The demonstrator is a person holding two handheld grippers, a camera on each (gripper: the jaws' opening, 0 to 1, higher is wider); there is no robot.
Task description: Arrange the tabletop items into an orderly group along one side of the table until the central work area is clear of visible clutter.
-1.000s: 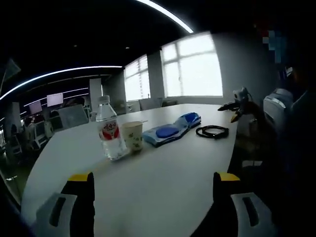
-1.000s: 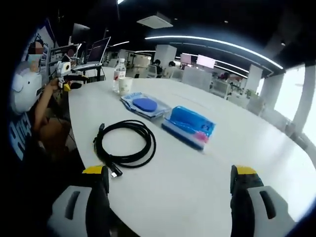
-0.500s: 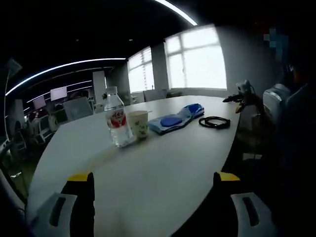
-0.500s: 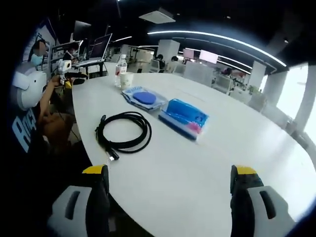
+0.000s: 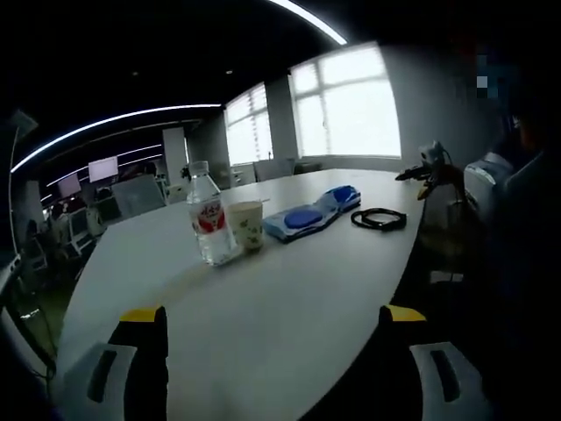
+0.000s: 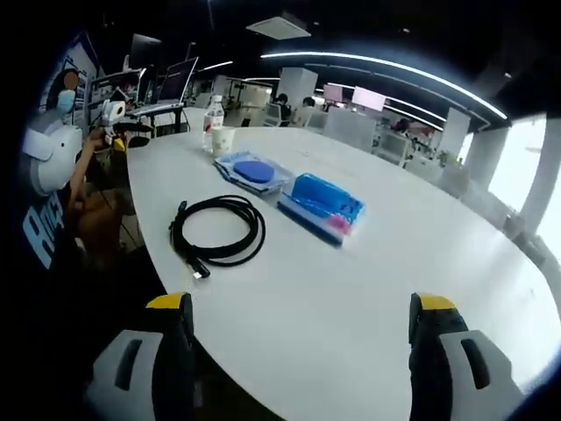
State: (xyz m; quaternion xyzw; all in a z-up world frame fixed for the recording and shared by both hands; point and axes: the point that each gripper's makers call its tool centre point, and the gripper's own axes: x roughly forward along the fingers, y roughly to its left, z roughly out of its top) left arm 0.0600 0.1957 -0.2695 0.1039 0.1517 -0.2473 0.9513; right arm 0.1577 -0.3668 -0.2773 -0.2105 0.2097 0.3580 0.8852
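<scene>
Both tongs stand wide apart and hold nothing: the left tongs (image 5: pixel 263 338) and the right tongs (image 6: pixel 301 324) hover above the white worktop (image 6: pixel 368 289). The water bottle (image 5: pixel 207 224), paper cup (image 5: pixel 246 225), blue pouch (image 6: pixel 252 170), blue tissue pack (image 6: pixel 322 204) and coiled black cable (image 6: pixel 216 230) already lie in a row near one edge. I judge the arranging nearly done; perhaps the row needs tightening.

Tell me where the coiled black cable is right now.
The coiled black cable lies on the white table near its edge in the right gripper view, just left of the blue tissue pack.
</scene>
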